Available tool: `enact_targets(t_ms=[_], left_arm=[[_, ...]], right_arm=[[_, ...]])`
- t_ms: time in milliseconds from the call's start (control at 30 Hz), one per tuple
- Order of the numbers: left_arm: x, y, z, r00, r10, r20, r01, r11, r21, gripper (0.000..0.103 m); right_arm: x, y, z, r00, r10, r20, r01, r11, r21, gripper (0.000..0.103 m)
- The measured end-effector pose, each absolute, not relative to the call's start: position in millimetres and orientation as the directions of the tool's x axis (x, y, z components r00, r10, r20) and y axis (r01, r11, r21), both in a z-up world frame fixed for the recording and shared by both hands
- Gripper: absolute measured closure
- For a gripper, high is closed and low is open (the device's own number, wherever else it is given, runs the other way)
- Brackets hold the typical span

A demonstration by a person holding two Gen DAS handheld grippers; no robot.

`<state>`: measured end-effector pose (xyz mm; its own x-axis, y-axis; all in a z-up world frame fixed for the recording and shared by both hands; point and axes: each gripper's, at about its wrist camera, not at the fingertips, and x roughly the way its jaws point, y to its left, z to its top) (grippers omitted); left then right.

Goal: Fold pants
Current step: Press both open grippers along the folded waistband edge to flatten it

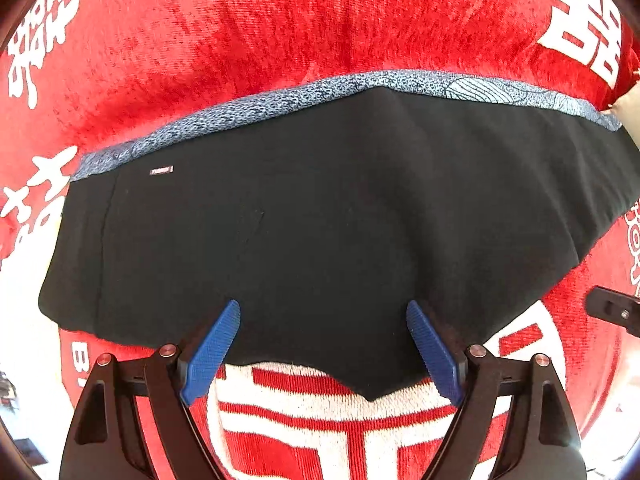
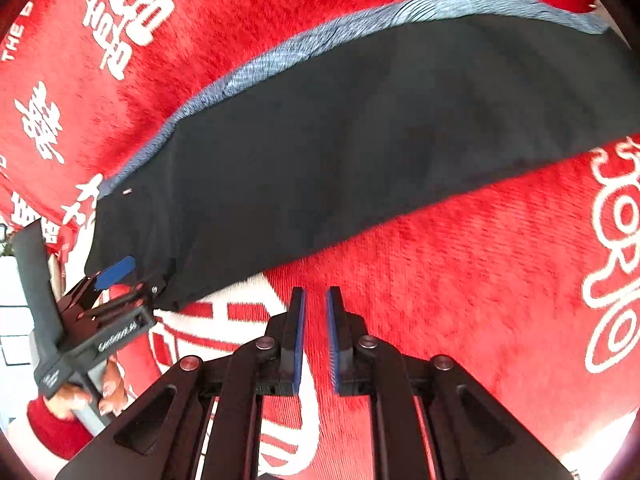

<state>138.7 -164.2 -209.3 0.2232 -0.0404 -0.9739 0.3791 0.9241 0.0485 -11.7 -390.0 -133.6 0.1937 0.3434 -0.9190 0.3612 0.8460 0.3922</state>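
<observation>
The black pants (image 1: 320,220) lie flat on a red cloth with a blue-grey patterned layer (image 1: 360,82) showing along their far edge. They also show in the right wrist view (image 2: 360,140). My left gripper (image 1: 323,312) is open, its blue fingers (image 1: 212,352) spread over the near edge of the pants; it shows from the side in the right wrist view (image 2: 132,276). My right gripper (image 2: 316,300) is nearly shut with a narrow gap and holds nothing, just off the pants' near edge over the red cloth.
A red cloth with white characters and lettering (image 1: 280,32) covers the whole surface (image 2: 480,280). A hand in a red sleeve (image 2: 80,396) holds the left gripper's handle. Part of the right gripper (image 1: 616,312) shows at the right edge.
</observation>
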Motion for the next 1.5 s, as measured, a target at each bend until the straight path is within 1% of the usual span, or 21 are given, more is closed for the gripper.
enact_targets(t_ms=[33,67,100,133,167,300,433,567,700,833,900,1000,1067,1133,1233,1300,1367,1500], left_arm=[[139.8,-162.7,-206.9,0.21,-0.043,-0.977,0.358,0.933,0.036,0.016],[137.9,-160.2,-203.4,0.199,-0.046,-0.979,0.34,0.94,0.025,0.016],[130.2,-157.2,-201.9,0.191,-0.047,-0.981,0.323,0.946,0.017,0.016],[130.3,-155.6,-201.0,0.185,-0.047,-0.982,0.311,0.95,0.013,0.016],[129.5,-156.9,-197.6,0.181,-0.04,-0.983,0.304,0.953,0.017,0.016],[126.1,-168.2,-190.9,0.174,-0.04,-0.984,0.309,0.951,0.016,0.016],[123.9,-190.8,-187.4,0.162,-0.06,-0.985,0.332,0.943,-0.003,0.016],[127.1,-217.4,-182.5,0.181,-0.068,-0.981,0.363,0.932,0.003,0.016],[153.8,-235.2,-177.3,0.244,-0.051,-0.968,0.347,0.937,0.038,0.016],[206.1,-236.1,-176.0,0.307,-0.02,-0.952,0.25,0.966,0.061,0.016],[233.7,-235.2,-185.3,0.31,0.02,-0.951,0.193,0.978,0.083,0.016],[260.5,-237.3,-204.0,0.296,0.064,-0.953,0.149,0.982,0.112,0.016],[265.1,-240.7,-216.9,0.283,0.097,-0.954,0.143,0.98,0.142,0.016],[265.7,-242.0,-227.1,0.265,0.101,-0.959,0.144,0.979,0.143,0.016],[265.0,-243.1,-228.6,0.286,0.099,-0.953,0.15,0.978,0.147,0.016],[265.2,-240.0,-236.7,0.29,0.098,-0.952,0.15,0.978,0.146,0.014],[268.4,-234.4,-241.5,0.295,0.107,-0.95,0.136,0.979,0.153,0.008],[270.1,-221.7,-248.6,0.275,0.072,-0.959,0.102,0.989,0.104,0.008]], right_arm=[[-15.9,-394.1,-129.2,0.199,0.337,-0.92,0.365,0.846,0.389,0.087],[-20.0,-398.7,-125.9,0.2,0.329,-0.923,0.372,0.846,0.382,0.08],[-24.4,-403.7,-124.3,0.2,0.325,-0.924,0.378,0.845,0.379,0.077],[-28.5,-408.0,-123.0,0.198,0.322,-0.926,0.385,0.843,0.376,0.07],[-31.2,-410.3,-122.6,0.196,0.318,-0.928,0.391,0.842,0.371,0.068],[-41.0,-420.6,-125.4,0.183,0.306,-0.934,0.422,0.834,0.355,0.065],[-51.6,-431.7,-127.6,0.175,0.308,-0.935,0.458,0.815,0.354,0.059],[-59.7,-442.8,-129.4,0.165,0.309,-0.937,0.476,0.807,0.35,0.059],[-60.8,-458.2,-120.4,0.185,0.276,-0.943,0.46,0.824,0.331,0.059],[-35.7,-472.5,-112.5,0.226,0.227,-0.948,0.425,0.852,0.305,0.059],[-8.9,-478.4,-112.0,0.251,0.213,-0.944,0.408,0.861,0.302,0.059],[26.7,-481.6,-110.7,0.288,0.195,-0.938,0.372,0.879,0.297,0.059],[54.6,-477.2,-112.5,0.307,0.189,-0.933,0.347,0.89,0.295,0.059],[82.2,-468.8,-119.9,0.311,0.187,-0.932,0.318,0.904,0.288,0.059],[111.6,-458.4,-133.9,0.299,0.157,-0.941,0.282,0.928,0.244,0.059],[123.7,-458.0,-147.2,0.285,0.111,-0.952,0.276,0.942,0.192,0.059],[127.7,-460.1,-154.6,0.292,0.094,-0.952,0.276,0.944,0.178,0.059],[129.8,-463.9,-152.5,0.309,0.05,-0.95,0.261,0.956,0.135,0.059]])
